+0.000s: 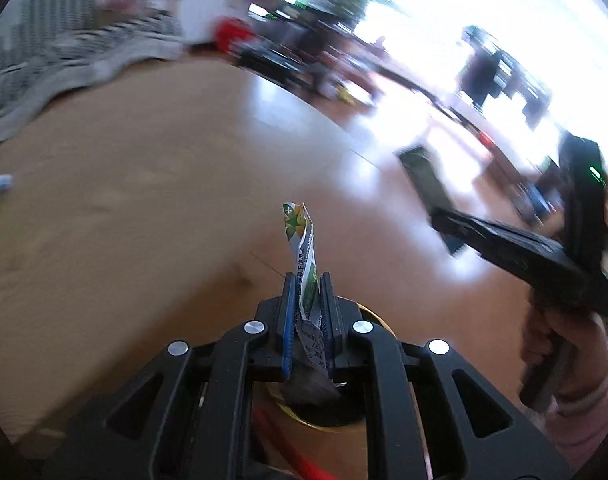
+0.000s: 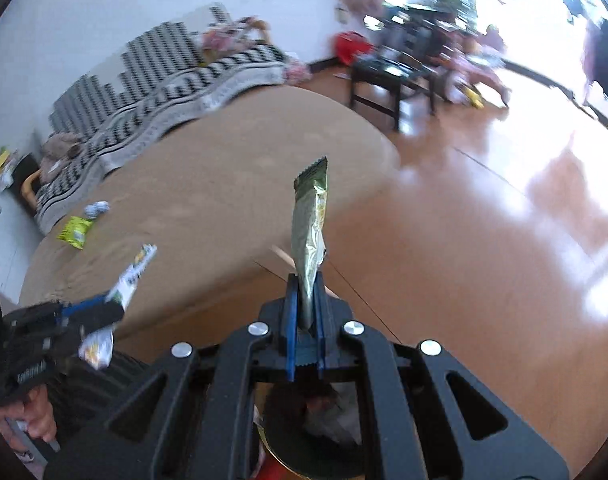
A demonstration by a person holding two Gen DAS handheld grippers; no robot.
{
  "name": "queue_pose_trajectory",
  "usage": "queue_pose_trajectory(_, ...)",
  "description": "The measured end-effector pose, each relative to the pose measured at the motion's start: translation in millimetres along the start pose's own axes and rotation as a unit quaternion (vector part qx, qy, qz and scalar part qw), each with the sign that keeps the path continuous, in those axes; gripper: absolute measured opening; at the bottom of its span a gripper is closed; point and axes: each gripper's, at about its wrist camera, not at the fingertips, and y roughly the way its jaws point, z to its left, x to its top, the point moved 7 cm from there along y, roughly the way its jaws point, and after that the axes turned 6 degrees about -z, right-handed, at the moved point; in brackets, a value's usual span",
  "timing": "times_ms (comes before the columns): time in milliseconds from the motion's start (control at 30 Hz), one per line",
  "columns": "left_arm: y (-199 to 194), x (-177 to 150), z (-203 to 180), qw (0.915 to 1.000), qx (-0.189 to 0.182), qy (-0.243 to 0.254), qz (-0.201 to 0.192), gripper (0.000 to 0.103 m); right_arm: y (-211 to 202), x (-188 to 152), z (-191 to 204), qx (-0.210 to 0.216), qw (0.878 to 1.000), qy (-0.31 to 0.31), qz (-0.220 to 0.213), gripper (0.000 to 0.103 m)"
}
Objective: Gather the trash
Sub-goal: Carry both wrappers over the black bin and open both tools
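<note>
My left tongs were clamped on a twisted green-and-white paper wrapper; my right tongs pinched a crinkled olive-green foil sachet. Only the right view showed the yellow snack packet and crumpled blue-white wad at mid-left on the round tan table, near the striped cloth. A dark low table stood upper right.

Left gripper pinches a green-white wrapper — upright above the tan bed.
</note>
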Motion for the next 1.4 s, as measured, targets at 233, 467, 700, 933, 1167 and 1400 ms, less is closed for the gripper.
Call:
queue_pose_trajectory(233, 79.5, -77.3, -52.2, 0.9914, -0.052, -0.002, 0.12, 0.011, 5.2, -105.6, -70.9, -0.01, 0.993, 0.09, 0.081, 0.008)
queue_pose_trajectory(467, 136.2, -143.0, -40.3, 0.9848, -0.009, 0.031, 0.171, 0.011, 48.3, -182.3, -78.5, -0.001, 0.977, 0.137, 0.16, 0.008)
queue_pose_trajectory(700, 140.5, -140.0, -19.0, 0.984, -0.027, 0.006, 0.176, 0.011, 60.6, -203.4, -82.5, -0.007, 0.969, 0.159, 0.188, 0.008)
queue_pose_trajectory(933, 142.8, -135.9, -26.8, 0.9843, -0.028, 0.009, 0.174, 0.011, 64.2, -197.7, -86.8, -0.003, 0.965, 0.181, 0.189, 0.008)
queue_pose_trajectory(1167, 140.2, -133.6, -27.3, 0.9847, -0.031, 0.01, 0.171, 0.011, 62.9, -192.5, -88.6, 0.003, 0.965, 0.183, 0.187, 0.008)
queue_pose_trajectory(1400, 141.0, -137.0, -30.3, 0.9815, -0.042, 0.003, 0.187, 0.012, 61.4, -194.4, -91.7, 0.011, 0.963, 0.188, 0.192, 0.008)
